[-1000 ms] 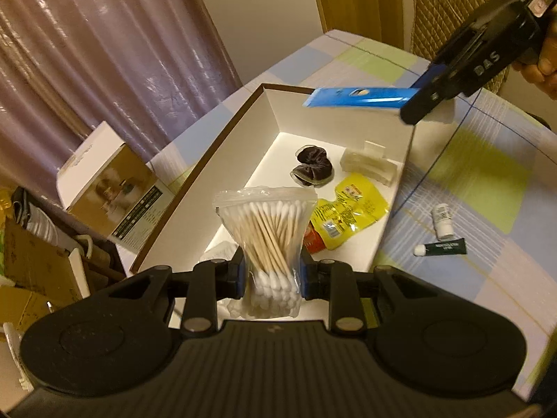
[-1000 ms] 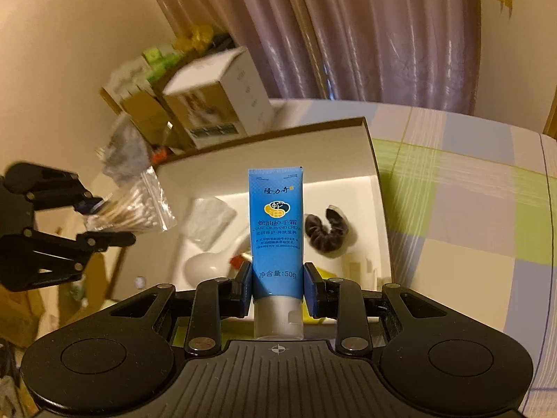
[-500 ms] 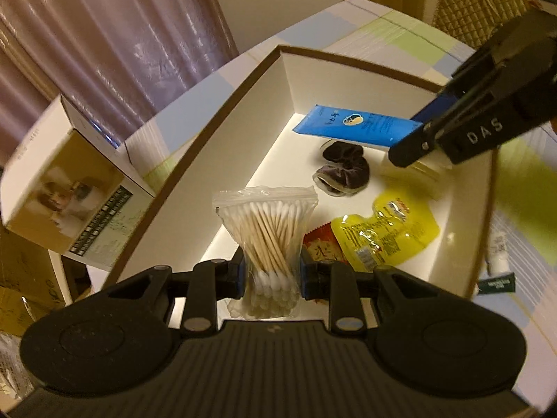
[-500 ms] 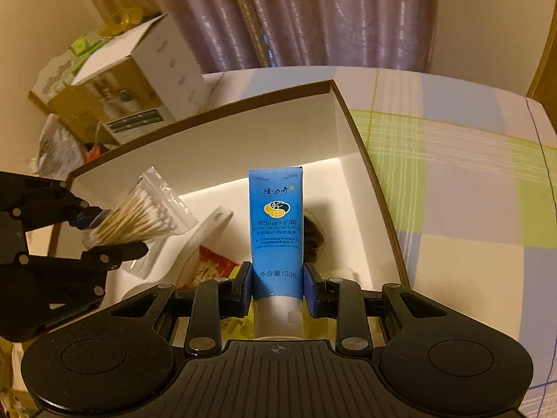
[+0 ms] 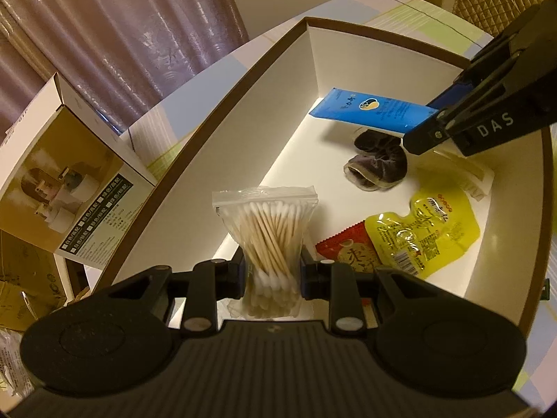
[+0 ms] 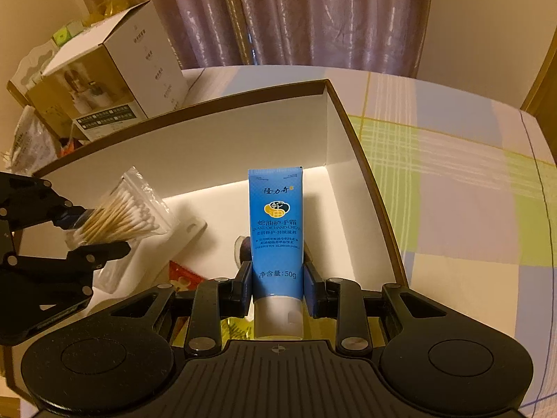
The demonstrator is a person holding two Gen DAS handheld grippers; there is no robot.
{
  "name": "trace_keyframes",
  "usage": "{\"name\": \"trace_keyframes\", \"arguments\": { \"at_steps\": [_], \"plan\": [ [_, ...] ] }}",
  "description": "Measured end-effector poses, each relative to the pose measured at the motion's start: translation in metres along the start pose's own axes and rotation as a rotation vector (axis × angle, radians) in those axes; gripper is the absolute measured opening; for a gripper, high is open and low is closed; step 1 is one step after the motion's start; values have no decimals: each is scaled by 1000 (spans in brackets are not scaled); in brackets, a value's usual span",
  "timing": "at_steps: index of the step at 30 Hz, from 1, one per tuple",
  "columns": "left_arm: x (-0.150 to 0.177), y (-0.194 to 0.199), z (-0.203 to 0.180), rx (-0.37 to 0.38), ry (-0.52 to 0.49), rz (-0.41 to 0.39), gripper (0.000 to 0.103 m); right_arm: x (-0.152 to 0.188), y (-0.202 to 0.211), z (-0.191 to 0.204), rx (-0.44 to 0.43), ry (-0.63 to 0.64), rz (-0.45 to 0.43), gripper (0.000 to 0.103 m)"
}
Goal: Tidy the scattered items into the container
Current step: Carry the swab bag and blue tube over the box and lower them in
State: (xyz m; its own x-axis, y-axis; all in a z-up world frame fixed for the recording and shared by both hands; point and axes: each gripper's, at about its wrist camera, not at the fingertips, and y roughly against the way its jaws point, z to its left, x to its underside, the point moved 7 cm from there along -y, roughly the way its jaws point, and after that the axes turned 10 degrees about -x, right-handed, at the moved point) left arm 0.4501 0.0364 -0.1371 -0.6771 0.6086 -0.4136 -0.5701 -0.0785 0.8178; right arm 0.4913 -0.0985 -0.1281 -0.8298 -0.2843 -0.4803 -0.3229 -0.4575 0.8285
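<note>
My left gripper is shut on a clear bag of cotton swabs and holds it over the near end of the white box. My right gripper is shut on a blue hand cream tube and holds it inside the box above a dark scrunchie. The right gripper with the tube shows in the left wrist view. The left gripper with the swabs shows in the right wrist view.
In the box lie a yellow sachet, a red sachet and a clear hair clip. A product carton stands outside the box's left wall. The checked tablecloth spreads to the right.
Both grippers have moved down and forward into the box with their loads. The tube has dropped from above the box rim to just over the scrunchie.
</note>
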Motion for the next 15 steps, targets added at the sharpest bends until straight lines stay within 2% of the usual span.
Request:
{"name": "trace_keyframes", "arguments": {
  "at_steps": [13, 15],
  "plan": [
    [1, -13, 2, -10, 4, -2, 23, -2, -12, -4, 18, 2, 10, 33],
    [2, -14, 1, -11, 5, -2, 23, -1, -12, 0, -8, 13, 7, 53]
  ]
}}
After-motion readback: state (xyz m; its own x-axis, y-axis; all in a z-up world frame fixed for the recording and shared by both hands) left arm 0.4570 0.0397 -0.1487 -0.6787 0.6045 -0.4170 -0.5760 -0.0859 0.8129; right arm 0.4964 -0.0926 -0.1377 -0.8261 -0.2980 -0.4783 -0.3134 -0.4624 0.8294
